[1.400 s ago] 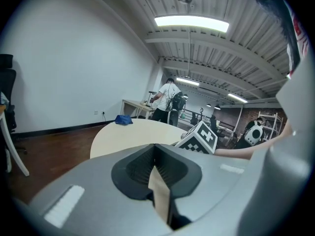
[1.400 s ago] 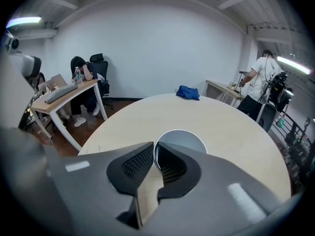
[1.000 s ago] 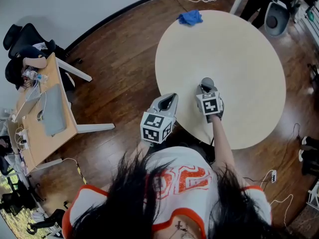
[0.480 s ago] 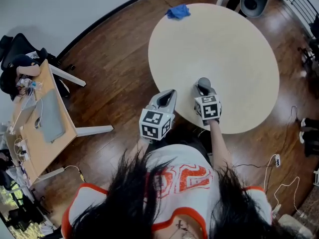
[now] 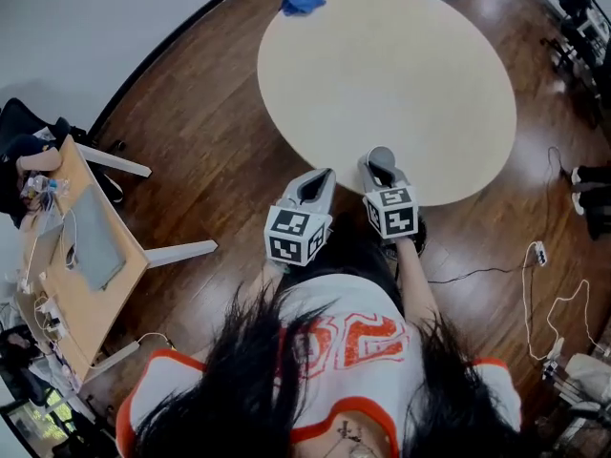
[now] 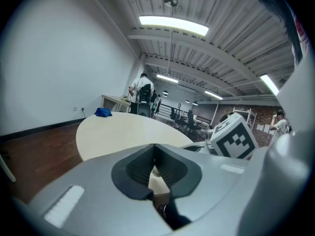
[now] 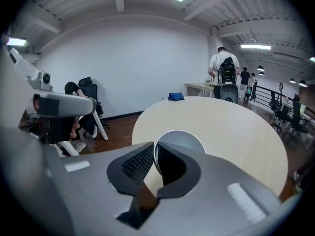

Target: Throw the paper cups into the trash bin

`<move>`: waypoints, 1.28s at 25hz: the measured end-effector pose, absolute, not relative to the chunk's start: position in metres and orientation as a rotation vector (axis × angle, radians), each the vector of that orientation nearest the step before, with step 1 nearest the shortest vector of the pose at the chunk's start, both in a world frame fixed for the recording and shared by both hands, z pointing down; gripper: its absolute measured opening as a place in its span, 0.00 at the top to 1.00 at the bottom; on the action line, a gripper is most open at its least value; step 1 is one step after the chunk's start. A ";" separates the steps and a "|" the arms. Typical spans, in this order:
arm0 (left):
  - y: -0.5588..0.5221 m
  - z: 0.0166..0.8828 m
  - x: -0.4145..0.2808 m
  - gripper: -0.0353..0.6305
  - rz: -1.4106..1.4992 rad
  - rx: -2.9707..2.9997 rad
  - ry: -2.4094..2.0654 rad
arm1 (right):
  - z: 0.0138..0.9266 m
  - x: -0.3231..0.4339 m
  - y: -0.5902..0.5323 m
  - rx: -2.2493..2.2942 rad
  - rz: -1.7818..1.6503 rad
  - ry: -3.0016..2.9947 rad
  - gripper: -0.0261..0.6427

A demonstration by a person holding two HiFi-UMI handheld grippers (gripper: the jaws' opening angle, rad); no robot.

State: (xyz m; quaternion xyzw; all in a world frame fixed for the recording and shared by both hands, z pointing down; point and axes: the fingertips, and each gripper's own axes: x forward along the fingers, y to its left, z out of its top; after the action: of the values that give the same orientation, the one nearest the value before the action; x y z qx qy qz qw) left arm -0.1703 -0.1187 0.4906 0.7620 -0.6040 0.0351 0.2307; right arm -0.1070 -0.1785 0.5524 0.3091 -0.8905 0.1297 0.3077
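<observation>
My right gripper (image 5: 380,163) is shut on the rim of a white paper cup (image 5: 382,156) and holds it at the near edge of the round beige table (image 5: 382,65). In the right gripper view the cup (image 7: 183,140) shows its open mouth, with its wall pinched between the jaws of the gripper (image 7: 154,154). The left gripper (image 5: 320,177) hovers over the wooden floor just left of the table edge. Its jaws (image 6: 154,154) meet at the tips with nothing between them. No trash bin is recognisable in any view.
A blue cloth (image 5: 303,0) lies at the table's far edge. A wooden desk (image 5: 76,256) with clutter stands at the left on white legs. Cables (image 5: 535,256) run over the floor at the right. People (image 7: 224,75) stand beyond the table.
The table has slid up and away in the head view. The right gripper with the cup has gone from over the tabletop to its near edge. Both grippers keep their state.
</observation>
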 end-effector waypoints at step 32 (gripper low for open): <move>-0.112 0.484 0.000 0.95 0.140 2.269 -1.462 | 0.561 0.108 -0.093 1.147 0.581 -2.230 0.92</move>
State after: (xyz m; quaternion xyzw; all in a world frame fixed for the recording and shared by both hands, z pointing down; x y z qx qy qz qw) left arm 0.0002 -0.1118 0.4836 0.8193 -0.5281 0.0504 0.2175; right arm 0.1082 -0.0934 0.5607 0.4278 -0.8316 0.2167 0.2801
